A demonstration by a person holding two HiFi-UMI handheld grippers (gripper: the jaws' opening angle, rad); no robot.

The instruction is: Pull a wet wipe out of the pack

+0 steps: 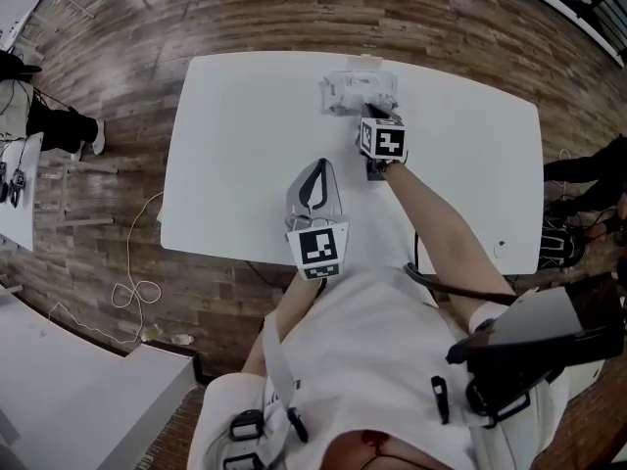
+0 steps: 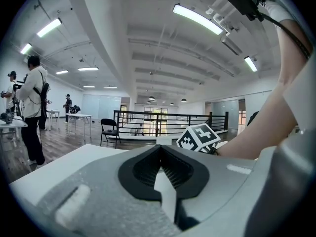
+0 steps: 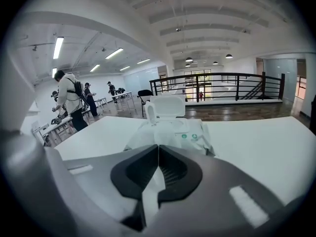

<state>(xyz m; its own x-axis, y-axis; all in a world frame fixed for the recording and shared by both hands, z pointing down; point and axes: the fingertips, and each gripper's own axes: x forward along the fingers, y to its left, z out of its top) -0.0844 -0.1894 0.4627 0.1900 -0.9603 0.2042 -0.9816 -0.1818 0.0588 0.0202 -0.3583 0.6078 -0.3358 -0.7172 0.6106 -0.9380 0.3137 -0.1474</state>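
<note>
At the near edge of the white surface [image 1: 235, 145], closest to the person's body, the left gripper [image 1: 320, 164] lies low over the top and points away from the person. In the left gripper view [image 2: 159, 147] its jaws are clenched tip to tip with nothing between them. Its marker cube [image 1: 318, 250] hangs over the edge of the surface.

Further in and to the right, the bare right forearm [image 1: 431, 213] reaches across to the right gripper [image 1: 370, 114], which tilts downward. Its marker cube [image 1: 382, 141] also shows in the left gripper view [image 2: 200, 137]. In the right gripper view [image 3: 158, 146] the jaws are pressed together. Their tips sit right at the near edge of the wet wipe pack [image 3: 180, 135]. Whether any wipe is pinched there cannot be told.

The wet wipe pack [image 1: 358, 88] lies flat near the far edge of the surface, just beyond the right gripper and well apart from the left one. Its white flip lid [image 3: 167, 106] stands open and upright on the far side of the pack.

Round the surface runs a wooden plank floor [image 1: 118, 67], with a pale cable [image 1: 132, 284] looped on it at the left. Beyond, a black folding chair [image 2: 109, 130] and a black railing [image 3: 222, 83] stand in a bright hall. At the left, a person in a white top [image 3: 69, 100] stands by other tables
</note>
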